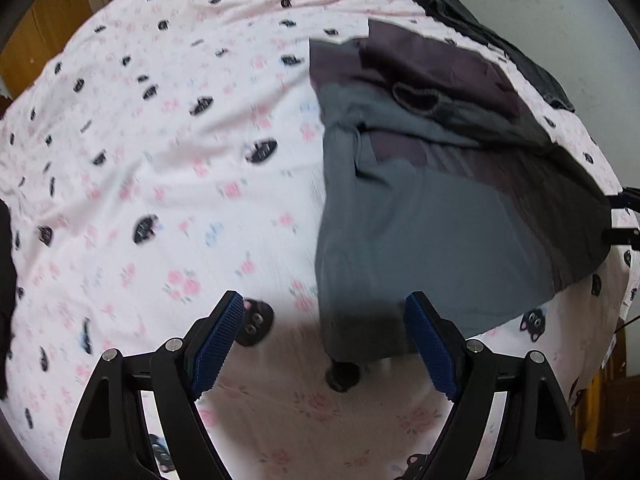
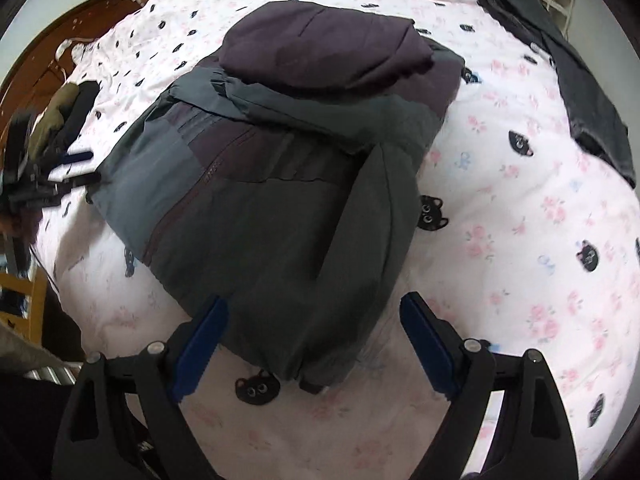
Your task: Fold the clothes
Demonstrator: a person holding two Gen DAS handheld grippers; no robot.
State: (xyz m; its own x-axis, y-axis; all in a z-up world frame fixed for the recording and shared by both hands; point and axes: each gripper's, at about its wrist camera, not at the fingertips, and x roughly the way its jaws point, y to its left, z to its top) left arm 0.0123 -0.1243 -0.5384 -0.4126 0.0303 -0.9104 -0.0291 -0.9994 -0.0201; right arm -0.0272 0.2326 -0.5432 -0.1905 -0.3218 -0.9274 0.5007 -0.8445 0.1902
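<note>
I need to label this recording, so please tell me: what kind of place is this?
Most likely a bedroom at home: a bed sheet printed with flowers and cat faces, a grey jacket lying on it, and wooden furniture beside.

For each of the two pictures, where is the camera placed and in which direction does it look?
Left wrist view: sits on the left gripper, looks steeply down at the pink bedsheet, the grey jacket to its right; both open fingers show.
Right wrist view: sits on the right gripper, looks steeply down at the jacket's near end; both open fingers show.
Shared: the jacket, the bedsheet, dark clothes at the far edge.
</note>
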